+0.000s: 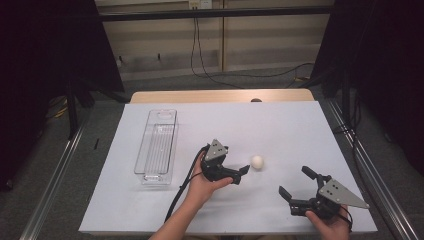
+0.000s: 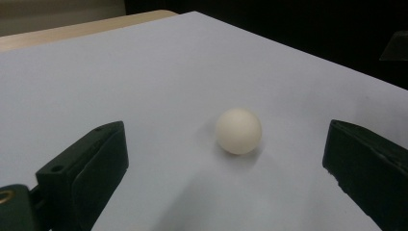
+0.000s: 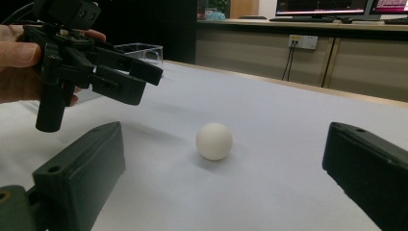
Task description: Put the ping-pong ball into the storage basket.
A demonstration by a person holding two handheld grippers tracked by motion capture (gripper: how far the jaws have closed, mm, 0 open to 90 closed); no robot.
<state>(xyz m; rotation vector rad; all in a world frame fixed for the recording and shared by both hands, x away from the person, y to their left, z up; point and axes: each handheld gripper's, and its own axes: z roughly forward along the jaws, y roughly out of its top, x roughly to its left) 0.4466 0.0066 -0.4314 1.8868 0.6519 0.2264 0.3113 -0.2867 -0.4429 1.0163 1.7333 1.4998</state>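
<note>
Right gripper [image 1: 295,184]: black two-jaw tool with a grey three-cornered plate, held in the person's right hand [image 1: 330,222] at the near right of the table; jaws spread wide apart, holding nothing, aimed toward the ball.
Left gripper [image 1: 243,175]: matching black tool gripped by the left hand [image 1: 202,185], near the middle of the table; jaws spread apart and empty, tips just beside the ball without touching it.
Ball [image 1: 257,162]: small white round ball resting on the sheet, between the two grippers and closer to the left one. In the left gripper view the ball [image 2: 238,131] lies ahead of the gap between the jaws; in the right gripper view the ball [image 3: 214,140] sits farther off, with the left gripper [image 3: 130,79] raised above the sheet to its left.
Sheet [image 1: 280,125]: white paper covering the tabletop.
Tray [image 1: 156,146]: long clear plastic container, lying lengthwise at the left, well apart from the ball.
Table edge [image 1: 220,95]: light wooden strip showing beyond the sheet's far side.
</note>
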